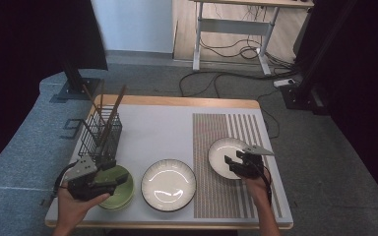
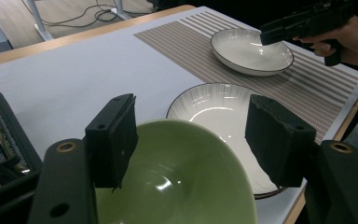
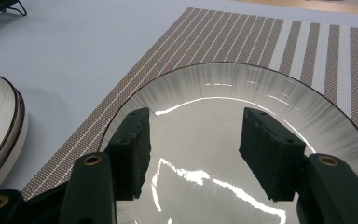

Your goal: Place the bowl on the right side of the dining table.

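- My left gripper hangs over the green bowl at the near left of the counter; its jaws stand open, nothing pinched, the bowl's hollow showing between them in the left gripper view.
- My right gripper sits over the near rim of the small white plate on the striped mat; its jaws are parted too, with the plate's glossy face between them and neither pad pressing on it.
- The larger white plate lies between bowl and mat, just beside the bowl.
- A black wire rack holding chopsticks stands behind the bowl.
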`<state>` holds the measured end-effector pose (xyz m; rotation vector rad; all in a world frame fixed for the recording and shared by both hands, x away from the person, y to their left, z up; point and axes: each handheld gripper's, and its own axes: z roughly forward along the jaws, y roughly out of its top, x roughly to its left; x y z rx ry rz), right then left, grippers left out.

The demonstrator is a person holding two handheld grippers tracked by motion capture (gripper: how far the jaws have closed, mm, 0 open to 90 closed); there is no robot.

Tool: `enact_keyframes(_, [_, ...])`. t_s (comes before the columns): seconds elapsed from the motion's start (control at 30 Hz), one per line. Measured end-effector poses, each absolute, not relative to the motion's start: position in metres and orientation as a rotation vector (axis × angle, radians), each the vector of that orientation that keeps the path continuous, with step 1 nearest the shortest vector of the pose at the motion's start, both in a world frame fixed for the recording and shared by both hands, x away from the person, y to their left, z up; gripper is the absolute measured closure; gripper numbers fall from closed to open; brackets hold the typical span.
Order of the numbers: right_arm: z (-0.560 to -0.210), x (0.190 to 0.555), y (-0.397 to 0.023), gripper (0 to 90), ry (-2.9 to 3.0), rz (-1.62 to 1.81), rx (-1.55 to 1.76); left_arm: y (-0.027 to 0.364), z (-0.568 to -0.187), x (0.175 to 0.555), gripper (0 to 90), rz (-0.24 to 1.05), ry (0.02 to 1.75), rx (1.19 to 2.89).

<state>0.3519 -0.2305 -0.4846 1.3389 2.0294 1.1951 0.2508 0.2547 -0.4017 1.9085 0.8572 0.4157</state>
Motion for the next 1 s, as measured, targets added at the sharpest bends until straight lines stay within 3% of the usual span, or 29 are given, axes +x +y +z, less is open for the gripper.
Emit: enact_keyframes(1.0, [-0.487,0.354,-0.232,42.5,2.04,1.18,1.349,0.27,-0.398,0.251,33.9,0.419,0.873,1.875])
